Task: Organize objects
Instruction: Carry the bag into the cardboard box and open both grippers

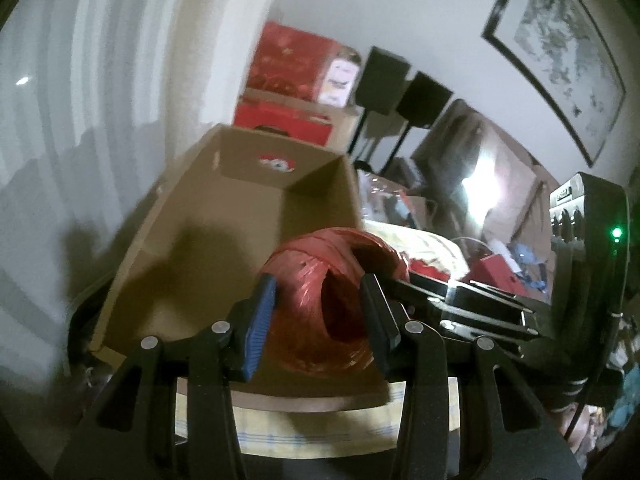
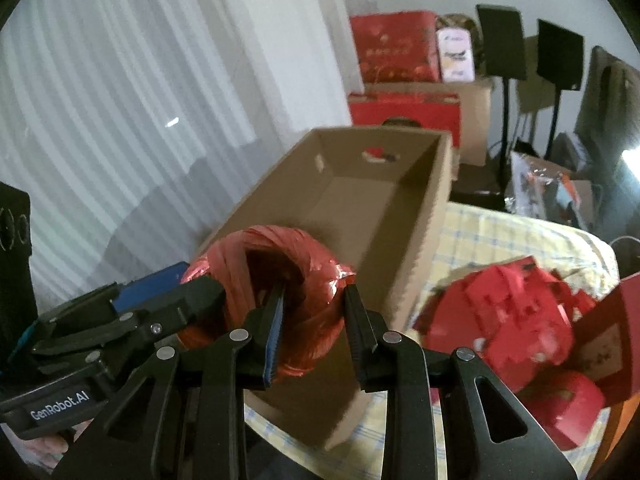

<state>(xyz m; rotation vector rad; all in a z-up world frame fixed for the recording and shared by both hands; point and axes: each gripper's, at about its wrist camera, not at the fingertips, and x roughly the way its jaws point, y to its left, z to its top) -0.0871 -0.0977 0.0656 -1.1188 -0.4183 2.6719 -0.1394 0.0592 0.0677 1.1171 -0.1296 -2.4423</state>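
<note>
A red roll of plastic twine (image 1: 308, 276) (image 2: 316, 268), ring-shaped with a hollow middle, hangs over the near end of an open cardboard box (image 1: 248, 184) (image 2: 432, 216). My left gripper (image 1: 318, 316) is shut on the roll's left wall, with the blue pad outside and the other finger in the hole. From the right wrist it comes in at the lower left (image 2: 200, 280). My right gripper (image 2: 318, 320) is shut on the roll's right wall, with its blue pad in the hole. In the left wrist view it reaches in from the right (image 1: 412, 284). Nothing shows on the visible box floor.
The box stands on a yellow checked cloth (image 2: 500, 232). Red paper items (image 2: 516, 312) lie to its right. Behind it are stacked red gift boxes (image 2: 404, 112), two black speakers on stands (image 2: 500, 40) and cluttered bags. A white curtain (image 2: 140, 100) hangs at the left.
</note>
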